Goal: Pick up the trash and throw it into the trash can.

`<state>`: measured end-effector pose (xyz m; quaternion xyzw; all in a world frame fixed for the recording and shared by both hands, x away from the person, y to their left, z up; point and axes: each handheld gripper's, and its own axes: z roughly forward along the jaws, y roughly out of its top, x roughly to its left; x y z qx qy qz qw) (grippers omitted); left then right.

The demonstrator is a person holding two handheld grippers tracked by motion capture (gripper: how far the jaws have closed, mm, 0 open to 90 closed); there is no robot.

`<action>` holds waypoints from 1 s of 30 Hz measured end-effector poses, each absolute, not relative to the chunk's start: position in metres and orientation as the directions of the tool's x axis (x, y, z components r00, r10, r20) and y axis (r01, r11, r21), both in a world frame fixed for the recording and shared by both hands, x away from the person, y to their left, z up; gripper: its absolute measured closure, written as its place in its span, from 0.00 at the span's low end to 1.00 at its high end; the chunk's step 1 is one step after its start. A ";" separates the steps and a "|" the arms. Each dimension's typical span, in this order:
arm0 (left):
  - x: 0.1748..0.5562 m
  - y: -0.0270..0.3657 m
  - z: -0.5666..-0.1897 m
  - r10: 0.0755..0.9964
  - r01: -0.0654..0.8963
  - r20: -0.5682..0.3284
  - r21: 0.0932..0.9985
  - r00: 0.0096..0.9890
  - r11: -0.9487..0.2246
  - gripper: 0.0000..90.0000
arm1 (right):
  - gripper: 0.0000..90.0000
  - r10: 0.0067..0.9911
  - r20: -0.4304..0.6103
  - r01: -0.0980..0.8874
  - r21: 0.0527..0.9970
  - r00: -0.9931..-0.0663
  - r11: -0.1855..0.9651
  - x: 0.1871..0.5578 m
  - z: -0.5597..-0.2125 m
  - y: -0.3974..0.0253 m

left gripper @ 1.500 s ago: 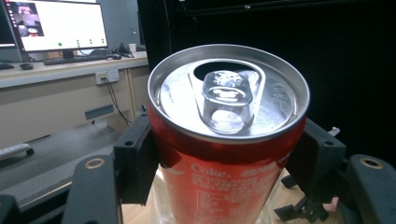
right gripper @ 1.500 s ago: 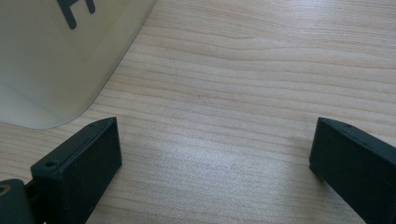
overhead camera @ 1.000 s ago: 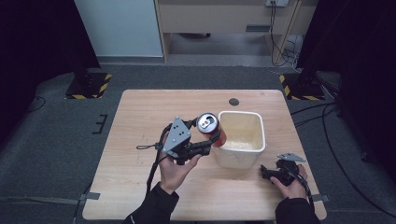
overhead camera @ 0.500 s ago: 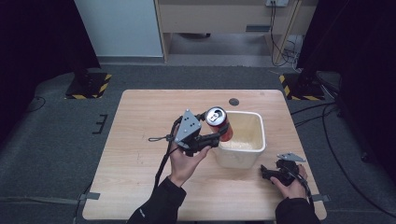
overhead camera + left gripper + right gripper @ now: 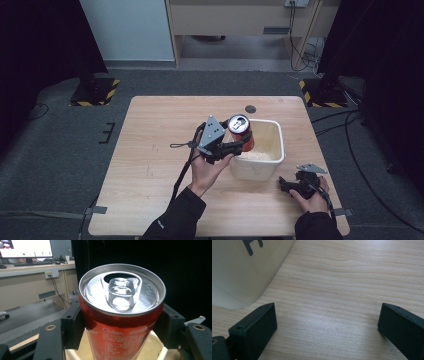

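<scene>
Coke can (image 5: 122,315) clamped btwn left tongs (image 5: 243,144), over tub (image 5: 274,161).

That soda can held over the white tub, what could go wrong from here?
The can is already opened, judging by the hole under its tab, so tilting it might spill any drink left inside. The left gripper clamps it only by two pads on its smooth sides, so it could slip and drop hard into the white tub. The tub looks light and nothing steadies it: the right gripper rests open on the table, apart from it.
</scene>
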<state>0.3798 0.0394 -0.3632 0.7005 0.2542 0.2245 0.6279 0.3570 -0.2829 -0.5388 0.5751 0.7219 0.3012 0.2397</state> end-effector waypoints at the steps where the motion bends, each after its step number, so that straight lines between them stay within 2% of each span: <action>1: 0.381 0.039 -0.365 0.639 0.078 -0.007 0.993 0.769 -0.084 0.37 | 0.03 0.975 0.000 0.686 0.711 -0.224 0.157 0.357 -0.539 -0.283; 30: 0.398 0.020 -0.427 0.626 0.193 -0.047 0.967 0.778 -0.167 0.37 | 0.03 0.975 0.000 0.686 0.711 -0.223 0.157 0.357 -0.539 -0.283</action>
